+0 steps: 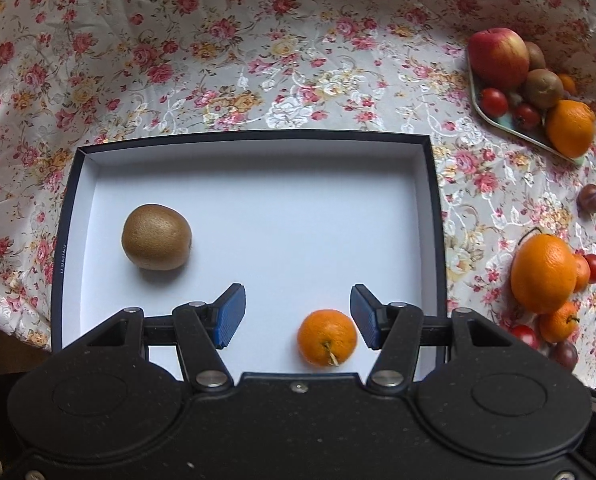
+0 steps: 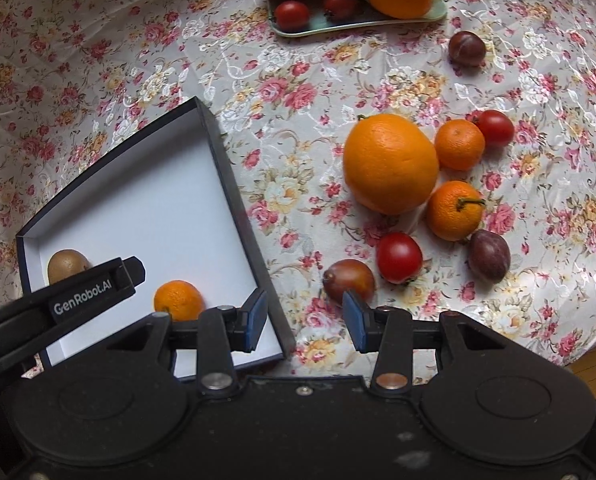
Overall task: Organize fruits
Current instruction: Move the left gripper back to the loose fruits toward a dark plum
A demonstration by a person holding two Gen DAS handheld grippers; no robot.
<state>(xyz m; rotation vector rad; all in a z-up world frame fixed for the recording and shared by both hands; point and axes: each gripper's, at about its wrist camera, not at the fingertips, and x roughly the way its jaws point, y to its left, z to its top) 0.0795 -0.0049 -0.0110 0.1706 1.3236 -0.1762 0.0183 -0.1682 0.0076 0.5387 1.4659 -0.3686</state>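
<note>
A shallow dark-rimmed box (image 1: 434, 208) with a white floor holds a kiwi (image 1: 156, 237) at its left and a small mandarin (image 1: 327, 337) near its front. My left gripper (image 1: 298, 316) hovers open over the box floor, the mandarin lying loose between its blue pads, closer to the right one. In the right wrist view the same box (image 2: 234, 184) lies at the left, and my right gripper (image 2: 305, 322) is open and empty above the tablecloth just right of the box's corner, near a dark red plum (image 2: 348, 281).
On the flowered cloth to the right lie a big orange (image 2: 391, 163), two mandarins (image 2: 454, 210), tomatoes (image 2: 399, 257) and plums (image 2: 489, 255). A pale green tray (image 2: 362, 20) at the back holds an apple, kiwis, tomatoes and an orange. A wooden floor shows past the table's right edge.
</note>
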